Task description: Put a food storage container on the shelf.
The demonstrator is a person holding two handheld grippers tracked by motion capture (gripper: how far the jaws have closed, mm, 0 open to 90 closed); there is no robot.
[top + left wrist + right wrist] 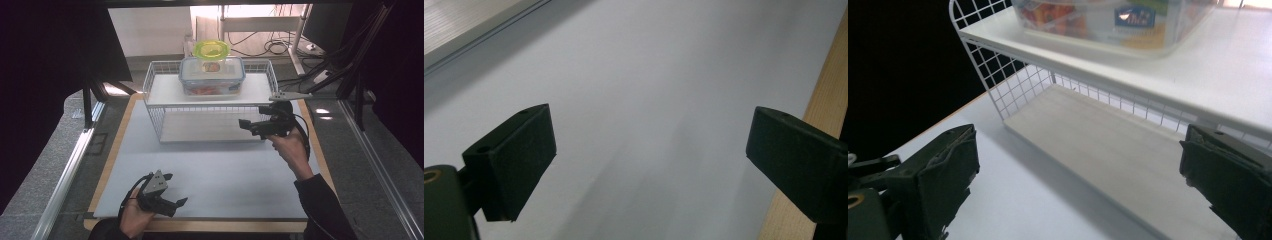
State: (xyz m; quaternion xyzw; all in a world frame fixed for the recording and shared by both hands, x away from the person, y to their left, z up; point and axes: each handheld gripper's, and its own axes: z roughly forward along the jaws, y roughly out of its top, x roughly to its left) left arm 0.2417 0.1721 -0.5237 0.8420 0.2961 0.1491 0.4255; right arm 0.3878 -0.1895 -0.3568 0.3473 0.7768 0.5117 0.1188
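Right gripper view has the right gripper's (1075,165) fingers (945,180) spread wide with nothing between them, the clear plastic container (1113,22) at twelve o'clock on the white wire rack's (1013,82) top shelf. I judge that box rigid, smooth, slippery and weighty with food, best gripped across its short walls under the lid rim. Left gripper (169,190) fingers gape over the pale desk (225,170).

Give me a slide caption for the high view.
Clear food container on the wire rack; right gripper, open, nearby.
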